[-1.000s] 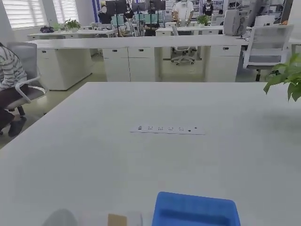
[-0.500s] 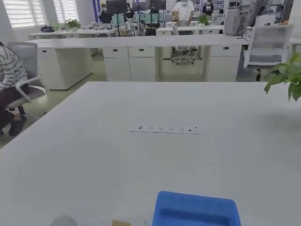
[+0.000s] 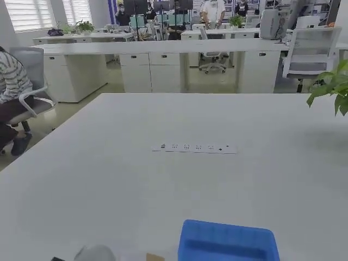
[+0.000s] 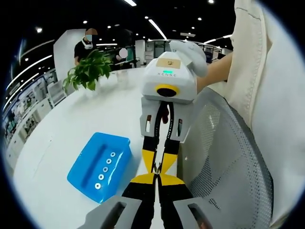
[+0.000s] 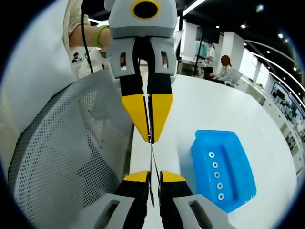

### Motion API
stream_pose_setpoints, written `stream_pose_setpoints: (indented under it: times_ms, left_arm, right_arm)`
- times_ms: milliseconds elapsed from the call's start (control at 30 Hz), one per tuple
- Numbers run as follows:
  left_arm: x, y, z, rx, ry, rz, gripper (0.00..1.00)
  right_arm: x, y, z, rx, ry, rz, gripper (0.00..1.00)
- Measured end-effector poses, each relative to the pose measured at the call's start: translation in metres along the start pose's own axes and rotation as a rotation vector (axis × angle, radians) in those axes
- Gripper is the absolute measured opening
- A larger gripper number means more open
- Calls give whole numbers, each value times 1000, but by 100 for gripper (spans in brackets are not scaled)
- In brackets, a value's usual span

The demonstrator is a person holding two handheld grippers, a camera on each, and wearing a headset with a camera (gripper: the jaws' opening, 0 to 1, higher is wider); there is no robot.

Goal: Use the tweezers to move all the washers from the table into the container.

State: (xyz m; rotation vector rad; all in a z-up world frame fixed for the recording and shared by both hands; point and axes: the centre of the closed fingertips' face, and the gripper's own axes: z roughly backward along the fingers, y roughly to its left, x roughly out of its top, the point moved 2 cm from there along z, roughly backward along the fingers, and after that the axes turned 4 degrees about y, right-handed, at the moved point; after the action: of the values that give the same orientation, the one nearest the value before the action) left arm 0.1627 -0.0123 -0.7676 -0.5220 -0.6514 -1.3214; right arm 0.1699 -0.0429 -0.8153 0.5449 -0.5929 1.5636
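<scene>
**Tweezers [image 5: 151, 157] pinned at both ends**

My right gripper [image 5: 152, 175] is pinched narrow on the tweezers, and the left gripper [image 5: 151, 139] looks closed over their far end. If I let go unevenly, they may twist out and drop by the mesh chair [image 5: 71, 157]. Five washers [image 5: 218, 175] lie in the blue container [image 5: 238, 162] nearby.

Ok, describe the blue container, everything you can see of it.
The blue container is a shallow, rectangular open tray with rounded corners, glossy like plastic. It lies flat on the white table, near the edge closest to the person. A straight row of five small white rings runs along its floor; whether they are washers or moulded holes I cannot tell. Only the table touches it.
</scene>
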Motion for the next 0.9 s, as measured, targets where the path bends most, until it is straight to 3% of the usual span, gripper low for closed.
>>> stream_pose_setpoints:
  times_ms: [600,900]
  left_arm:
    - [-22,11,-12,-27,155,-30,0]
    - [-28,13,-16,-41,196,-41,0]
  right_arm:
    - [-8,-6,-14,-6,25,-8,4]
    - [-10,-5,-19,5,34,-5,4]
